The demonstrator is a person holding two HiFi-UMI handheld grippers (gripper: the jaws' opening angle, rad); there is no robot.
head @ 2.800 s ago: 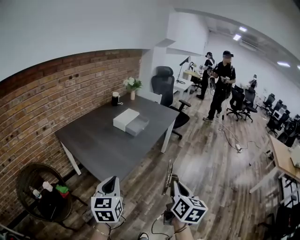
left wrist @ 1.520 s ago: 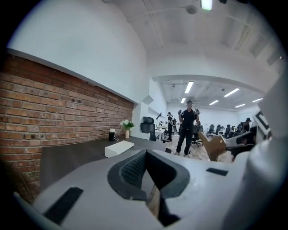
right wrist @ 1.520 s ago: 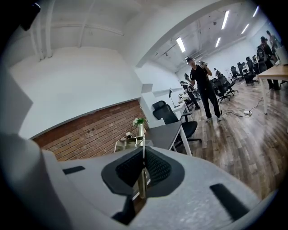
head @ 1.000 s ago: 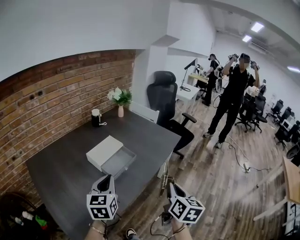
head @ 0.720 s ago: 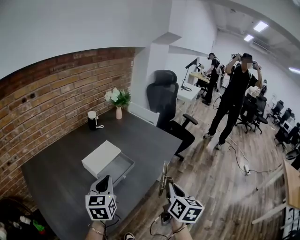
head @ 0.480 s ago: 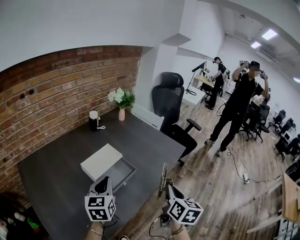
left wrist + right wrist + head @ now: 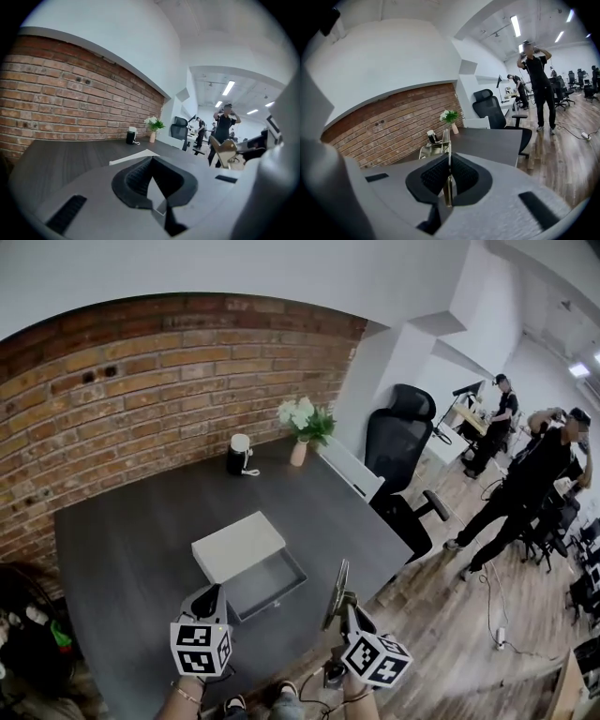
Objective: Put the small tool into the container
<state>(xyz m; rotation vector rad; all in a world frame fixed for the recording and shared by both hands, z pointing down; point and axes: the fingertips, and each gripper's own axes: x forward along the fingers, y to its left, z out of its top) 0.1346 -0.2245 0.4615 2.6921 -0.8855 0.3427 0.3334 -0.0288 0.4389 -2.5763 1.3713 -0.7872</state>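
A white box (image 7: 238, 545) with an open grey tray (image 7: 266, 581) pulled out of it lies on the dark table (image 7: 122, 549). My right gripper (image 7: 345, 602) is shut on a thin flat metal tool (image 7: 336, 592) that stands upright above the table's near right edge, right of the tray. In the right gripper view the tool (image 7: 448, 157) shows edge-on between the pads of my right gripper (image 7: 449, 161). My left gripper (image 7: 208, 597) hangs just in front of the tray, shut and holding nothing. In the left gripper view, my left gripper (image 7: 151, 161) points at the box (image 7: 133, 158), with the tool (image 7: 226, 150) at right.
A black canister (image 7: 240, 456) and a vase of flowers (image 7: 300, 439) stand at the table's far edge by the brick wall (image 7: 141, 362). A black office chair (image 7: 401, 442) is at the far right corner. People (image 7: 534, 474) stand beyond. A round side table (image 7: 28, 624) is at left.
The table and box have come nearer and now lie under both grippers, where wood floor showed before. The right gripper still holds the tool upright.
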